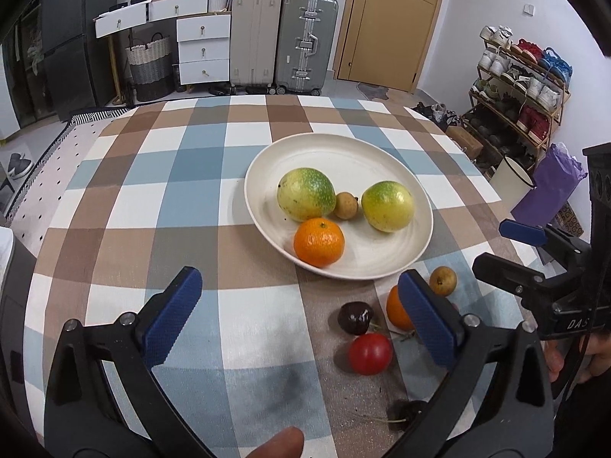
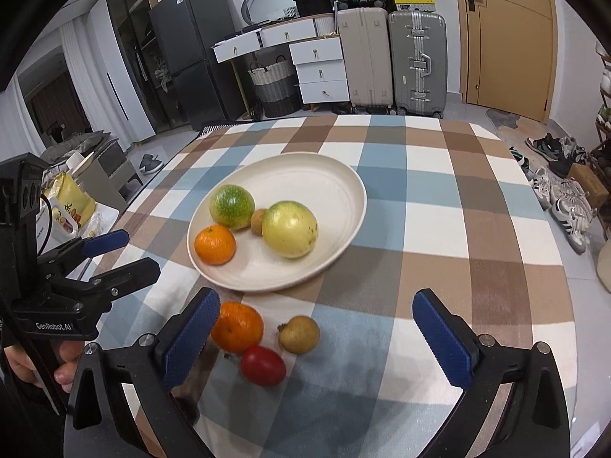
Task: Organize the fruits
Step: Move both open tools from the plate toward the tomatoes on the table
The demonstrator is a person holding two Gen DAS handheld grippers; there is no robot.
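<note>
The sorting looks partly done: the white plate point(image 2: 336, 191) on the checked desk point(image 2: 458, 229) already carries two green-yellow passion fruits point(image 2: 290, 229), a small brown longan point(image 2: 259, 221) wedged between them, and a mandarin point(image 2: 215, 244) at about 8 o'clock near its rim. Off the plate, just beyond its 6 o'clock edge, a loose cluster waits: a second mandarin point(image 2: 237, 327), a brownish longan-like fruit point(image 2: 299, 334), a red tomato-like fruit point(image 2: 263, 365) and, clearer in the left wrist view, a dark cherry point(image 1: 355, 317) with another dark cherry point(image 1: 406, 410) nearer the camera. The right gripper point(image 2: 311, 339) hangs over this cluster with its jaws wide apart and empty, the brown fruit and red fruit lying between them, the mandarin beside its left pad. The left gripper point(image 1: 301, 316) is likewise spread and holds nothing, with the cluster at its 3 o'clock side. The step in hand seems to be choosing the next loose fruit; the next move likely calls for lowering over one piece alone, closing gently, since the neighbours touch or nearly touch and could roll.
</note>
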